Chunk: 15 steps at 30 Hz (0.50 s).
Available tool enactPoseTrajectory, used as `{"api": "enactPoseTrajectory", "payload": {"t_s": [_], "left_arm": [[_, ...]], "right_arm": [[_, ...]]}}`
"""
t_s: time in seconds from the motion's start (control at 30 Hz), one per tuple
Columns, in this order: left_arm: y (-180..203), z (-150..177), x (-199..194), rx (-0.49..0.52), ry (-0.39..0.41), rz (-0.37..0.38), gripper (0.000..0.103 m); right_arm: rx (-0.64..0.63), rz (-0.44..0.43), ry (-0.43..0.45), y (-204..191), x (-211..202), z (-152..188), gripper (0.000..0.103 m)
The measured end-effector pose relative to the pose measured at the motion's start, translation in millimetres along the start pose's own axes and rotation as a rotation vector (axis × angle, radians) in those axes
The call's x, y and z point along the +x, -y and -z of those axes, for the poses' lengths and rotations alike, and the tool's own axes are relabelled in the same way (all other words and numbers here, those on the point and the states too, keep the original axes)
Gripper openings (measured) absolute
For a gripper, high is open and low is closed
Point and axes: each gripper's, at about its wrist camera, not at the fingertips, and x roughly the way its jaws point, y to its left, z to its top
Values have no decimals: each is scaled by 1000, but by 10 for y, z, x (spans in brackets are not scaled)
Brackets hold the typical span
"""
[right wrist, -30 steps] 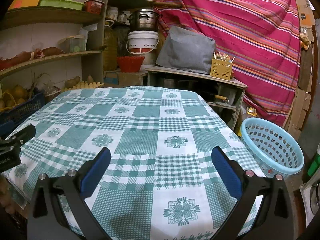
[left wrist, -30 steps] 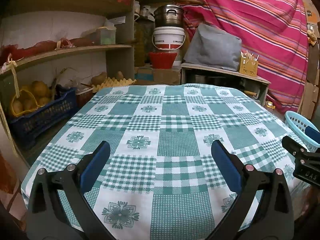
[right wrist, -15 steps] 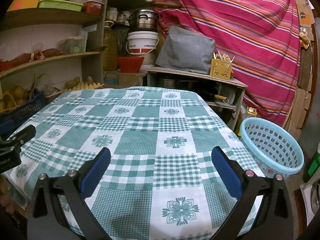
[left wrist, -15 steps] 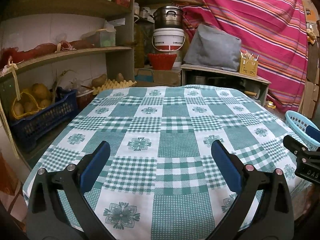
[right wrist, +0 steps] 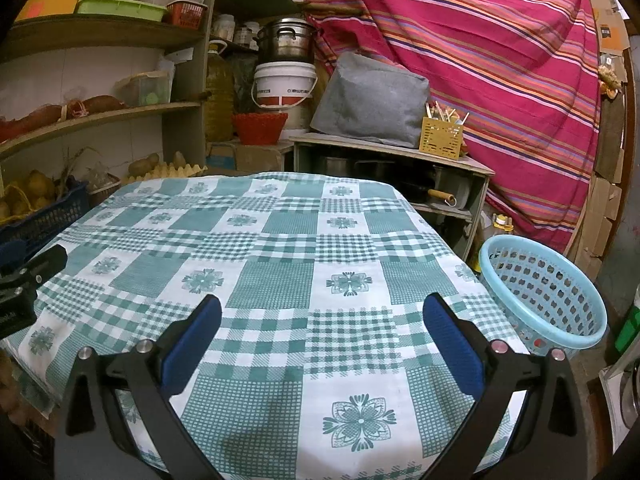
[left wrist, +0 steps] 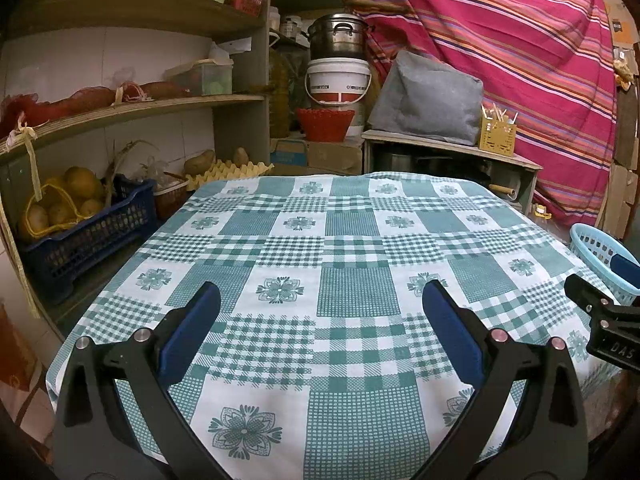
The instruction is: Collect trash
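A table with a green and white checked cloth [left wrist: 352,248] fills both views; it also shows in the right wrist view [right wrist: 280,256]. I see no trash on it. A light blue plastic basket [right wrist: 540,292] stands beside the table's right edge; its rim shows in the left wrist view [left wrist: 600,252]. My left gripper [left wrist: 320,304] is open and empty above the near part of the cloth. My right gripper [right wrist: 320,308] is open and empty above the near right part. Each gripper shows at the other view's edge.
Shelves [left wrist: 120,108] with produce and a blue crate [left wrist: 80,236] stand left of the table. Behind it are a low cabinet [right wrist: 392,152] with a grey bag, a white bucket [left wrist: 338,80] and a pot. A striped cloth [right wrist: 480,60] hangs at the back right.
Both grippers have drawn back slightly, so a little more of the near cloth shows. Both stay open and empty.
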Motion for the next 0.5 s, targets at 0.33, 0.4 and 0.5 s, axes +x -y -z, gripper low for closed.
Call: {"api": "enactPoseTrajectory", "payload": {"t_s": [0.33,0.4,0.5], "left_arm": [[4,-1,-6,-1,0,0,98],[6,0,-7,-2,-1,1,98],[10,1,-9,-2,1,-1,98]], "right_arm": [[2,3,-4,20,8,1,98],[4,5,-7,39,15,0,98],[3,4,-6,36,14,3,98]]}}
